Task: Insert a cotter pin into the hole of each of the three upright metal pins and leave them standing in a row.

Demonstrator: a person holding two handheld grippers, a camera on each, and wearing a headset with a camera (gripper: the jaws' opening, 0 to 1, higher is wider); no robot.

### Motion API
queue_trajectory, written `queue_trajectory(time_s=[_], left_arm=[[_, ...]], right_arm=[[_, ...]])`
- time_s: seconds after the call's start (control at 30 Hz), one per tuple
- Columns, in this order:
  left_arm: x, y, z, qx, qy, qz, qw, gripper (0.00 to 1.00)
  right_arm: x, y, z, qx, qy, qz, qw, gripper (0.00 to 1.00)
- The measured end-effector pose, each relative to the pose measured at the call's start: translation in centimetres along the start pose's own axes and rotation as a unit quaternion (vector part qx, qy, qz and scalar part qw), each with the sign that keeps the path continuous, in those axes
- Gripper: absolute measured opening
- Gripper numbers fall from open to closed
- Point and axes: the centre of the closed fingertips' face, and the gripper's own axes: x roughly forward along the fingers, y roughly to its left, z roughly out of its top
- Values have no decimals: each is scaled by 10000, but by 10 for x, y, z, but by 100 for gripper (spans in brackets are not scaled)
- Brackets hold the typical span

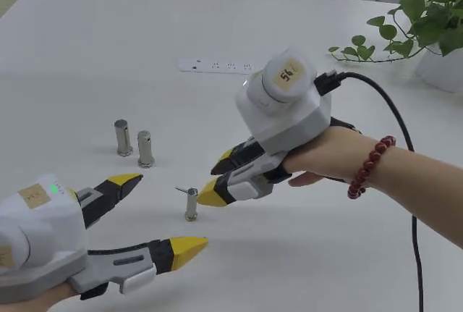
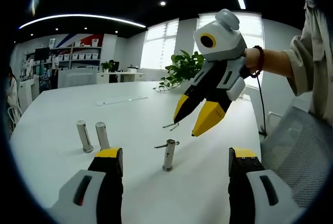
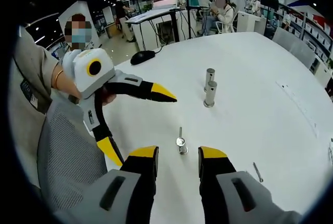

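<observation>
Jaws of left gripper point(image 1: 165, 211) wide, right gripper point(image 1: 210, 184) narrow, both empty

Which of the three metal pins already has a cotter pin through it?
The lone pin standing by the tips of the right gripper: a cotter pin pokes sideways from its top. The two pins standing together farther away carry none.

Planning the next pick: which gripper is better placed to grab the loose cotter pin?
Right. The open right gripper hovers beside the loose cotter pin; the left gripper sits farther off, the fitted metal pin in between.
</observation>
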Motion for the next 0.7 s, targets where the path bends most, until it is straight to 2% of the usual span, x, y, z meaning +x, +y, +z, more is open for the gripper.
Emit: queue_trajectory(time_s=[0.37,0.5,0.7], left_arm=[[-10,-10,9,-79,-101,-133,9998,100],[-13,-11,10,12,-115,-137,9998,100],[-16,-12,12,-35,-154,-146,9998,100]], right_arm=[[9,1,0,-48,-179,12,9998,33],[15,2,0,-58,-237,33,9997,32],[23,2,2,-144,-319,31,9994,32]])
